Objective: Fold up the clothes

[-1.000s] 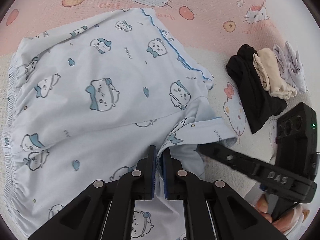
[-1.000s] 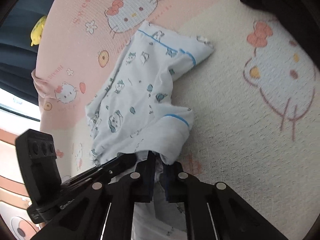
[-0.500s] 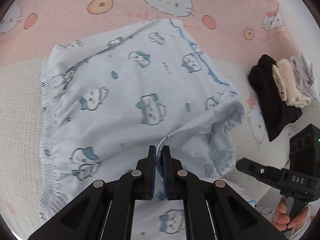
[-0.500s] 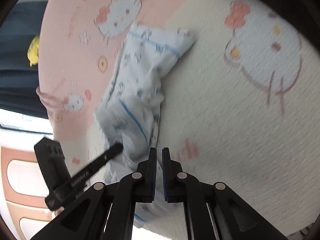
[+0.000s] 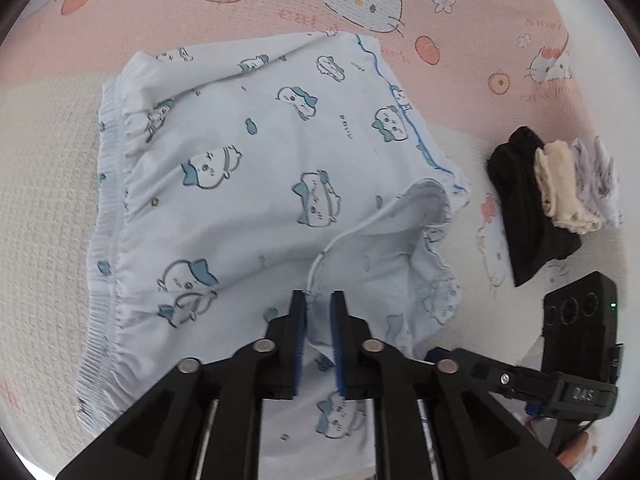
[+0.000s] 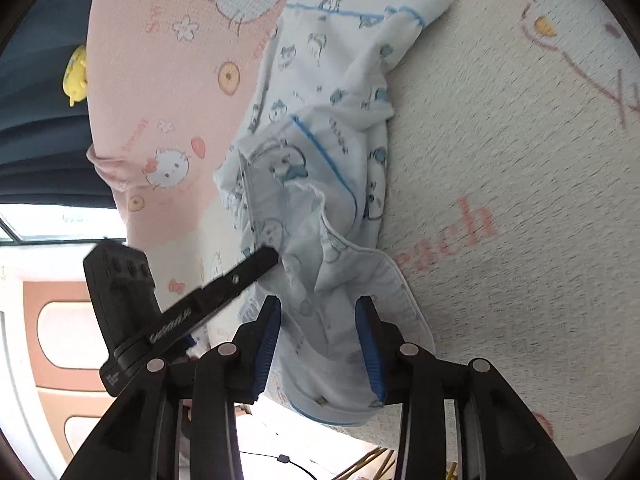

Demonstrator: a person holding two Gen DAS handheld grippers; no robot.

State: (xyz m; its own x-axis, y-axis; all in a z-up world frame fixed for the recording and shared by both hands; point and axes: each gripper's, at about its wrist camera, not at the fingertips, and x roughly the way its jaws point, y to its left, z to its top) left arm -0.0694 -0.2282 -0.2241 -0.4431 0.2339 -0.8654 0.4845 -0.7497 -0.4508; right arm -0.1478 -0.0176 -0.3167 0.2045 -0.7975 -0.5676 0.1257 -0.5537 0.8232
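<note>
Both jaw pairs are opening: the left hand-held gripper (image 5: 318,320) and the right hand-held gripper (image 6: 318,332) each stand apart with loose cloth between the pads, unclamped. The pale blue shorts (image 5: 260,184), cartoon-printed with a gathered waistband and blue piping, lie folded and rumpled on the bed (image 5: 40,200). Beyond them sits a stack of folded garments (image 5: 552,192).

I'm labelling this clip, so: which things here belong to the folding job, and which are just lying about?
In the job:
- printed shorts, half folded on the bedspread
- left claw, opening, cloth between its jaws
- right claw, opening over the hem

Lying about:
- stack of folded clothes
- yellow toy
</note>
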